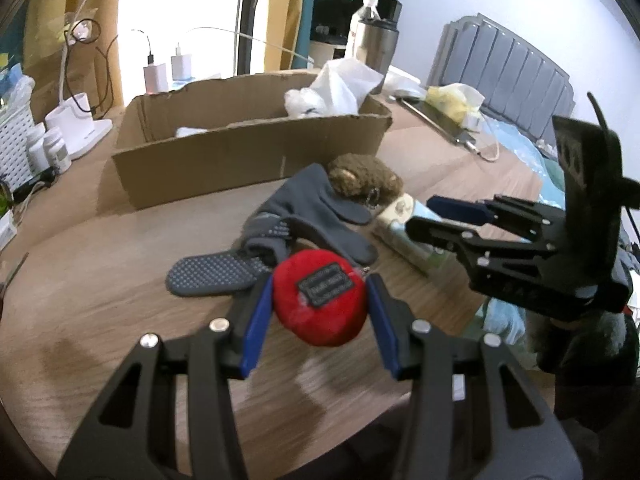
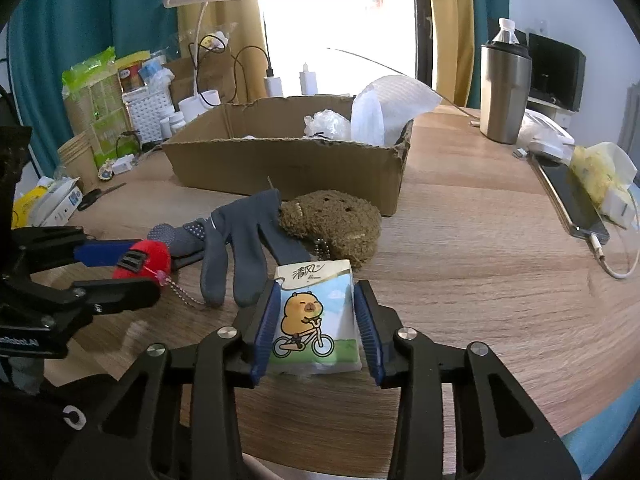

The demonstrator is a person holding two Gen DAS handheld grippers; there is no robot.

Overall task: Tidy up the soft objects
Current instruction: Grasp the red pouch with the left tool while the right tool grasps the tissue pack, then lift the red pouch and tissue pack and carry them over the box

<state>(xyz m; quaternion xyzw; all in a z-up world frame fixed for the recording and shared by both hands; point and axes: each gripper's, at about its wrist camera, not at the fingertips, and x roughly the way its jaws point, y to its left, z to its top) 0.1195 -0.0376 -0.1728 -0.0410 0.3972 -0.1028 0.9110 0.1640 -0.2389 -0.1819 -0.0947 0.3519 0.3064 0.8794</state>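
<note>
Gripping: both jaws pinching
L gripper [image 1: 320, 304]: red plush [image 1: 320, 300], label unreadable
R gripper [image 2: 316, 320]: tissue pack [image 2: 314, 316], "清风", ctr frame

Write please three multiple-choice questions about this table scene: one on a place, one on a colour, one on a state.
1. Where does the fuzzy brown plush toy lie?
A. inside the cardboard box
B. on the wooden table before the open cardboard box
C. on the phone

2. What colour is the round plush keychain between the left tongs?
A. red
B. yellow
C. white

3. What are the right tongs doing?
A. gripping the knitted grey glove
B. standing wide open and empty
C. gripping the small tissue pack with a cartoon cyclist

Answers: 1 B, it rests on the tabletop against the box's front wall. 2 A, the plush is red. 3 C, both blue pads press the pack's sides.
</note>
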